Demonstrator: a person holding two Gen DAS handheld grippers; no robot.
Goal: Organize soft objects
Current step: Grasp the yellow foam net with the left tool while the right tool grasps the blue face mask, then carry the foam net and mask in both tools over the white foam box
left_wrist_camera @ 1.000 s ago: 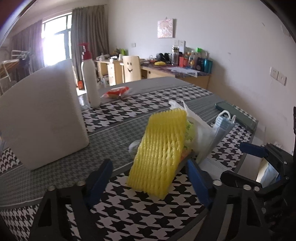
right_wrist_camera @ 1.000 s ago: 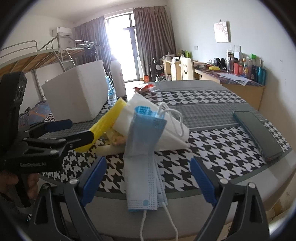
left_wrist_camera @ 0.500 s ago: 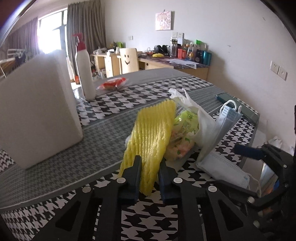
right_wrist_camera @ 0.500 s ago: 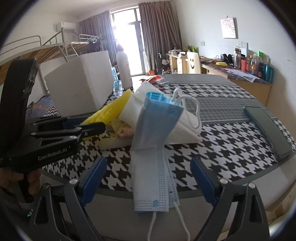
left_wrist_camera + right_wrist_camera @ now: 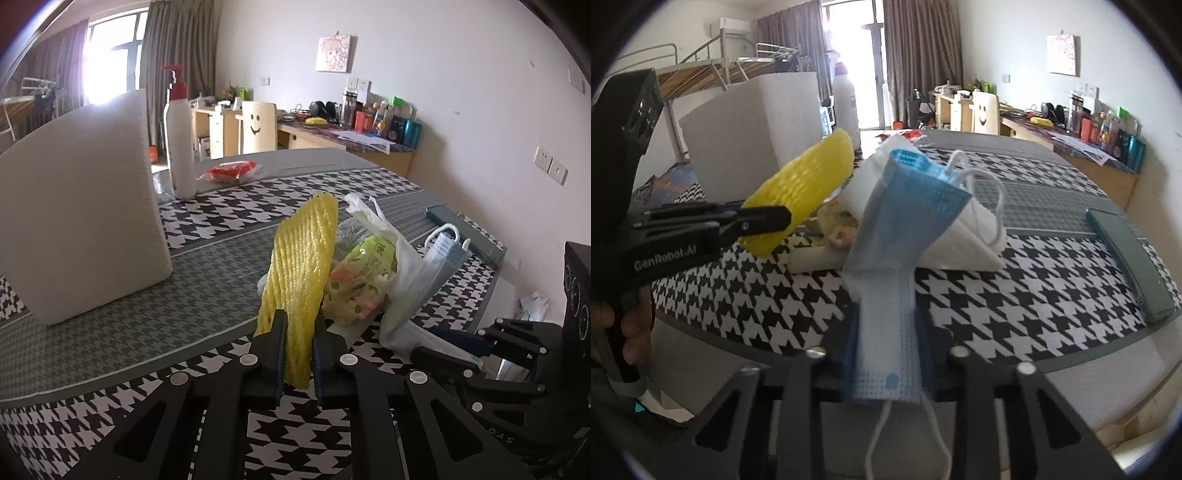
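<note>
A yellow foam net (image 5: 303, 266) stands tilted on the houndstooth table (image 5: 221, 206). My left gripper (image 5: 299, 325) is shut on its lower end. From the right wrist view the same net (image 5: 805, 177) sticks out of the left gripper (image 5: 775, 219). A blue face mask (image 5: 905, 221) leans on a white plastic bag (image 5: 960, 240) and hangs over the table edge. My right gripper (image 5: 888, 332) is closing on the mask's lower part, with its pads against both sides. A snack packet (image 5: 358, 280) lies in the bag (image 5: 402, 269) beside the mask (image 5: 443, 254).
A big white foam block (image 5: 81, 221) stands at the left, with a pump bottle (image 5: 181, 147) and a red packet (image 5: 231, 171) behind it. A dark phone (image 5: 1130, 258) lies near the table's right edge. A person's hand (image 5: 631, 332) holds the left gripper.
The left jaws went from wide open to shut on the yellow net. The right jaws, wide open half a second ago, have closed in onto the mask.
</note>
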